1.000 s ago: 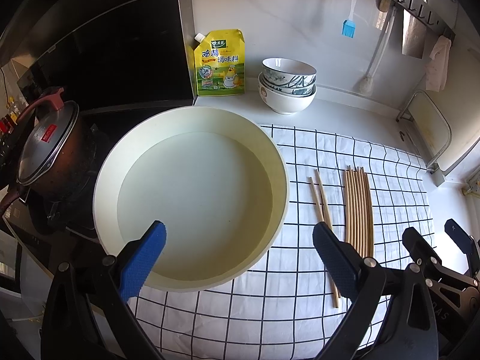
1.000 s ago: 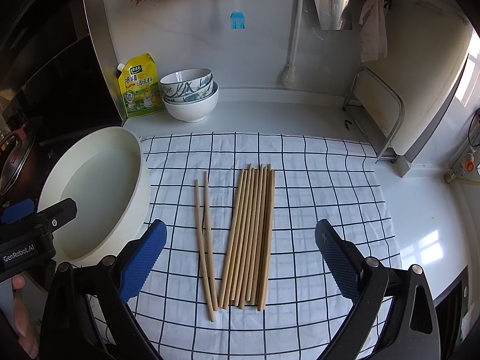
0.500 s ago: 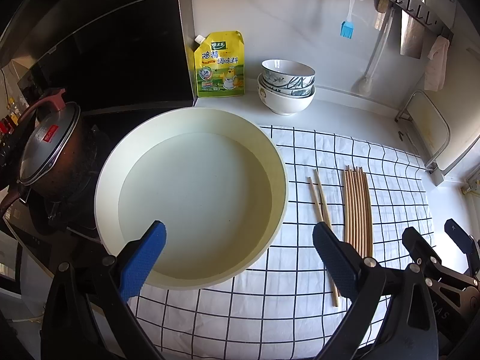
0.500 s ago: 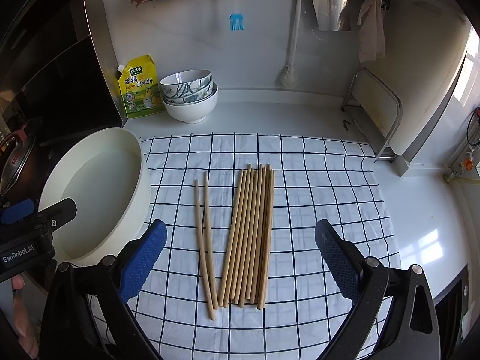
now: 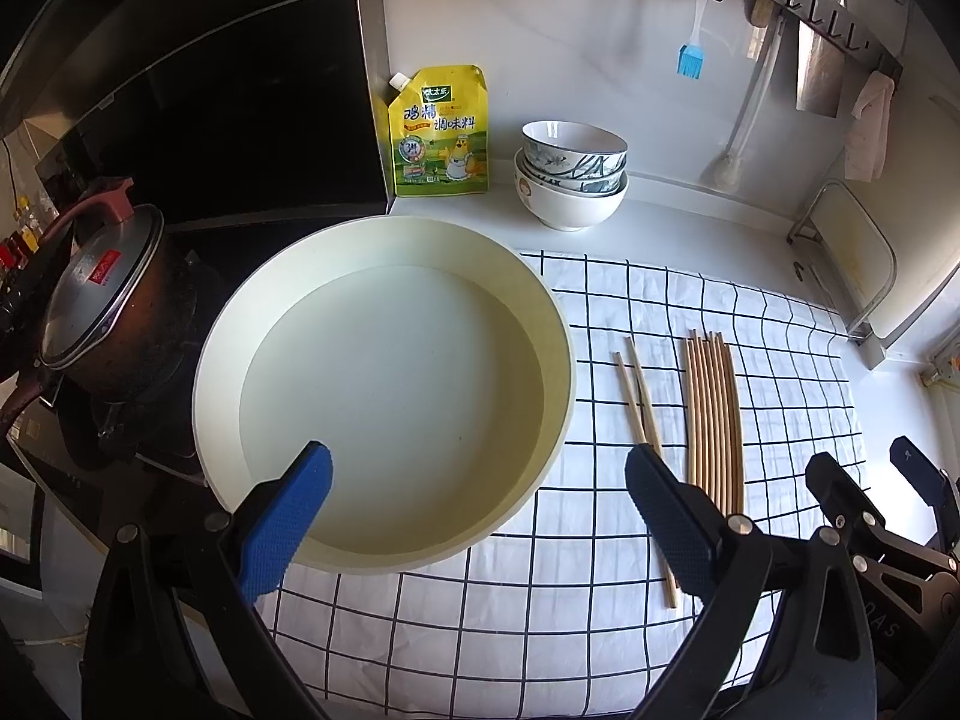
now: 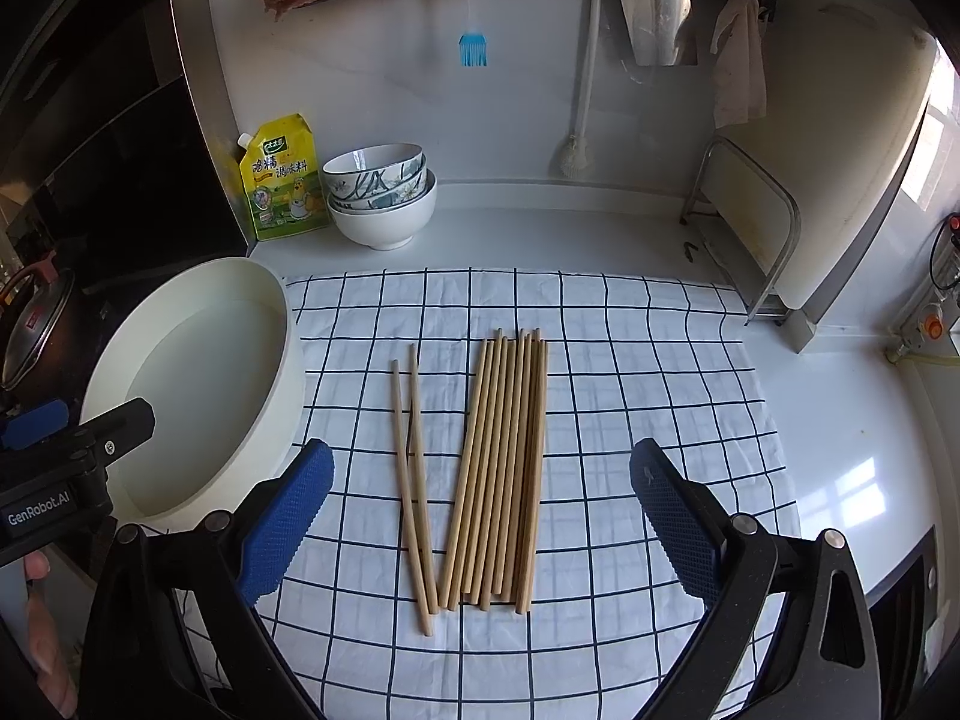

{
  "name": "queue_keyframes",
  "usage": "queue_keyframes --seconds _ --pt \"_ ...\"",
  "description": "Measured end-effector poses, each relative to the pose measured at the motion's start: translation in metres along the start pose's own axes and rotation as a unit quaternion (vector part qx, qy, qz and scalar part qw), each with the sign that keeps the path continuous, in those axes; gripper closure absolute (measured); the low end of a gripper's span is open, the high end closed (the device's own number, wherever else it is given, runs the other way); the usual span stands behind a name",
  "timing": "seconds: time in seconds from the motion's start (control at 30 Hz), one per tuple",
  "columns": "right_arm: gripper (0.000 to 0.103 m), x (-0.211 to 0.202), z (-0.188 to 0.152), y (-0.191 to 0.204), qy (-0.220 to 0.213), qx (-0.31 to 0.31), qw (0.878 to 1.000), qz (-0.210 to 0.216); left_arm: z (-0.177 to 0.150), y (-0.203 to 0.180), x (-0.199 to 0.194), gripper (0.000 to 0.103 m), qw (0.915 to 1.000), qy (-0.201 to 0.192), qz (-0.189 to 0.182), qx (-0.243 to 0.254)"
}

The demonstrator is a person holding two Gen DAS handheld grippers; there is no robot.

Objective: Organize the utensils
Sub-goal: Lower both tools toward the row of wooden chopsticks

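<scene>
Several wooden chopsticks (image 6: 501, 468) lie side by side in a bundle on a white checked cloth (image 6: 630, 420), with a loose pair of chopsticks (image 6: 411, 480) just left of them. My right gripper (image 6: 480, 522) hangs open above their near ends, holding nothing. My left gripper (image 5: 474, 516) is open too, over the near rim of a wide cream basin (image 5: 384, 384). In the left wrist view the bundle (image 5: 714, 414) and the pair (image 5: 639, 396) lie to the basin's right. The basin (image 6: 198, 384) holds clear water.
Stacked bowls (image 6: 381, 195) and a yellow seasoning pouch (image 6: 282, 180) stand at the back wall. A lidded pot (image 5: 102, 312) sits on the stove at left. A wire rack (image 6: 750, 240) with a board leans at right; a brush (image 6: 473, 48) and cloths hang above.
Both views have shifted only slightly; the chopsticks and basin lie where they were and both grippers remain open.
</scene>
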State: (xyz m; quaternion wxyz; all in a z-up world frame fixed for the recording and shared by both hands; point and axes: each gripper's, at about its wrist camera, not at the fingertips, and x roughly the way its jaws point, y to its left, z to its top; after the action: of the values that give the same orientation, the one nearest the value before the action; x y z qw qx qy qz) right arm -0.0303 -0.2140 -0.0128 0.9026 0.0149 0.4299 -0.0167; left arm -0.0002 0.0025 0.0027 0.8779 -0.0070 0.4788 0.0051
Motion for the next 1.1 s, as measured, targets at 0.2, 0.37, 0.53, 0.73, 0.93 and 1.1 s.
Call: queue_keyframes --seconds 0.2,0.37,0.53,0.73,0.93,1.1 --pt "0.008 -0.003 0.001 0.000 -0.003 0.000 1.000 0.000 0.000 0.000 -0.001 0.007 1.0000 -0.001 0.000 0.000" --pt "0.008 -0.005 0.001 0.001 -0.004 0.000 1.000 0.001 0.000 0.001 -0.004 0.007 1.0000 -0.002 0.000 0.000" --pt "0.008 -0.006 0.001 0.001 -0.005 -0.001 1.000 0.001 0.000 0.001 -0.003 0.006 1.0000 -0.001 0.000 -0.001" --pt "0.008 -0.008 0.001 -0.009 -0.007 0.004 1.000 0.003 -0.001 -0.005 -0.002 0.007 0.9999 0.002 -0.014 -0.001" --pt "0.008 -0.010 0.000 -0.047 -0.017 0.013 1.000 -0.002 -0.009 -0.033 0.006 0.007 0.9993 0.003 -0.036 0.010" --pt "0.008 0.009 -0.007 -0.077 0.002 0.003 1.000 -0.006 -0.021 -0.060 0.021 0.007 0.9984 0.014 -0.053 0.016"
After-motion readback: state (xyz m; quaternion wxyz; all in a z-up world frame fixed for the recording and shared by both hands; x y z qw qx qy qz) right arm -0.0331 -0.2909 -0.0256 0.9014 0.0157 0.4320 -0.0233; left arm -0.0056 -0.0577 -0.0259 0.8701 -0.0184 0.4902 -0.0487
